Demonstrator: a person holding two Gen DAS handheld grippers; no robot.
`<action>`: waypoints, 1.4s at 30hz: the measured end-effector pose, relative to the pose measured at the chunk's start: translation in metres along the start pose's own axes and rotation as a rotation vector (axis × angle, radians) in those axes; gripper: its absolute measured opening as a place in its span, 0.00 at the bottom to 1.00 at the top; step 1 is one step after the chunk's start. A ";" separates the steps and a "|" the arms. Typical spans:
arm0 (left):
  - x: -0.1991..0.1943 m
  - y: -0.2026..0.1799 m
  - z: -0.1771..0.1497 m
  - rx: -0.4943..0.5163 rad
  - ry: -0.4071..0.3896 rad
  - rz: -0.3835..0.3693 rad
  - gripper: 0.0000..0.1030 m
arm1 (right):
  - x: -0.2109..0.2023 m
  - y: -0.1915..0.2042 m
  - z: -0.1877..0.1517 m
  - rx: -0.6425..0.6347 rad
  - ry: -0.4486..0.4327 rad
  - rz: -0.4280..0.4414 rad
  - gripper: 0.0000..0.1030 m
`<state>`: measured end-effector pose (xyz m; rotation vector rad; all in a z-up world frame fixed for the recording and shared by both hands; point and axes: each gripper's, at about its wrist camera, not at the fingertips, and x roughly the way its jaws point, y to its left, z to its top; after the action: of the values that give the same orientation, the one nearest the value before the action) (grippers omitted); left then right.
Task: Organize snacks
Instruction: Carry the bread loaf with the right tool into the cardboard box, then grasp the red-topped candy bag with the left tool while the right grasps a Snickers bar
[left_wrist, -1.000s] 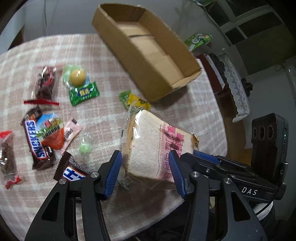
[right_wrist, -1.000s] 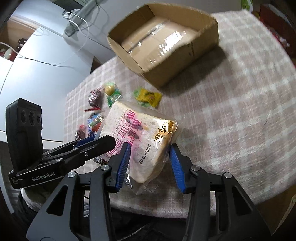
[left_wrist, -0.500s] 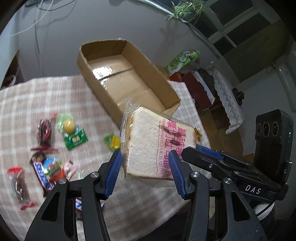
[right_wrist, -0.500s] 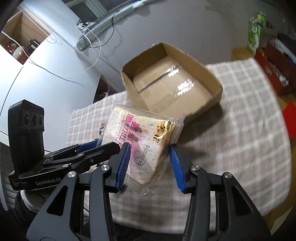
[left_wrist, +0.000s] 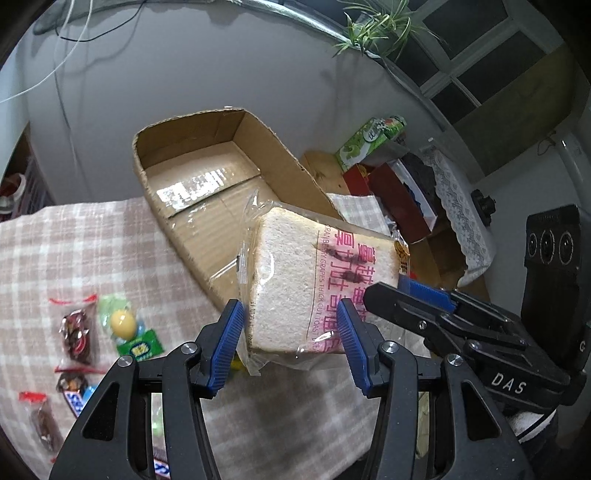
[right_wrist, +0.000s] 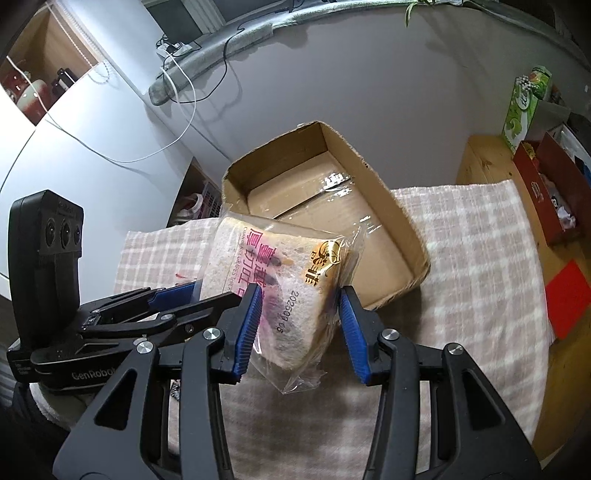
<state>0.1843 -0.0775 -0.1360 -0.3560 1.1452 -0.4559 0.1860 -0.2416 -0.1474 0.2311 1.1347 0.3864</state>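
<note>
While both grippers are pinching the bagged toast (left_wrist: 295, 273) in the air just before the cardboard box (left_wrist: 207, 177), the left gripper (left_wrist: 291, 332) and right gripper (right_wrist: 299, 325) are best kept level, clearing the near wall before lowering together. Loose snacks (left_wrist: 122, 328) are lying on the checked tablecloth (left_wrist: 92, 247); a grey wall is rising behind.

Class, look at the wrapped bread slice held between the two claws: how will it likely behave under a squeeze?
The bread slice looks soft and thick, so it probably dents easily. Its clear wrapper hangs loose at the edges, so it may slip. It seems light: both the left claw and the right claw hold it aloft.
</note>
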 end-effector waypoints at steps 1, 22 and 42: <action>0.002 0.000 0.002 -0.003 0.002 0.000 0.49 | 0.002 -0.002 0.002 -0.003 0.002 0.000 0.45; 0.042 0.012 0.022 -0.039 0.039 0.053 0.49 | 0.055 -0.025 0.027 -0.069 0.070 -0.051 0.45; -0.026 0.028 0.003 -0.003 -0.063 0.082 0.49 | 0.012 -0.002 0.001 -0.129 0.000 -0.051 0.47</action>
<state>0.1824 -0.0403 -0.1280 -0.3224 1.0954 -0.3692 0.1915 -0.2384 -0.1583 0.0885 1.1090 0.4126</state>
